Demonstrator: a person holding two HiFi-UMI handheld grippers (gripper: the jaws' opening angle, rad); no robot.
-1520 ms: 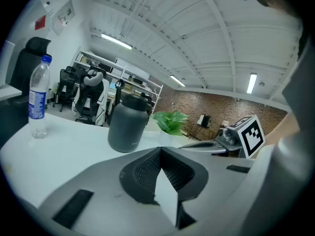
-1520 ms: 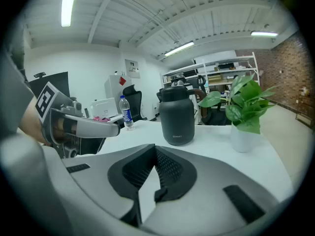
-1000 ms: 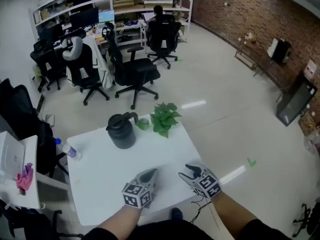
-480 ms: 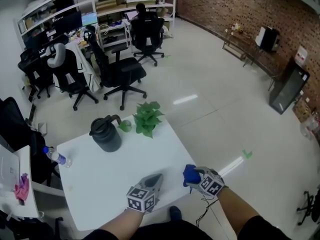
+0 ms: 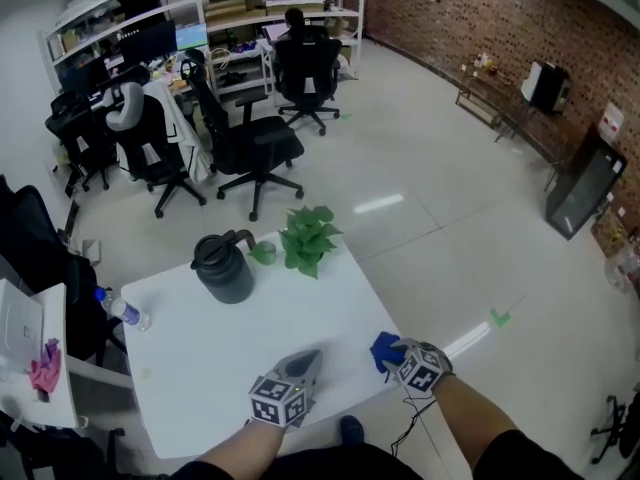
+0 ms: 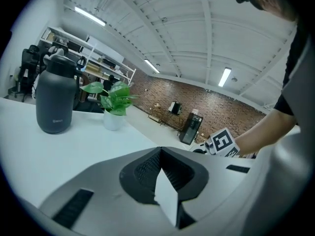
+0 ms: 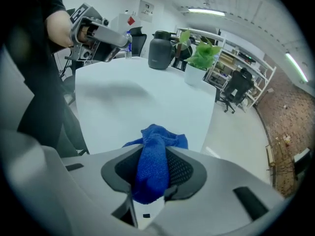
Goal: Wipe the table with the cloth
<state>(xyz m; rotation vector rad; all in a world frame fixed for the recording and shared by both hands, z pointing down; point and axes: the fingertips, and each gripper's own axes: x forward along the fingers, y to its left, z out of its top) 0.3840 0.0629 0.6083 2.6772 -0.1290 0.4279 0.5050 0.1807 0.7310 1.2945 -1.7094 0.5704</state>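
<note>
The right tongs have just been closing, and now they squeeze the blue cloth, which is bunched up between them. The cloth is down at the right edge of the white tabletop, close to the person. The left tongs are closed with nothing in them, near the front edge beside the right ones. A dark jug and a green plant stand at the far side.
</note>
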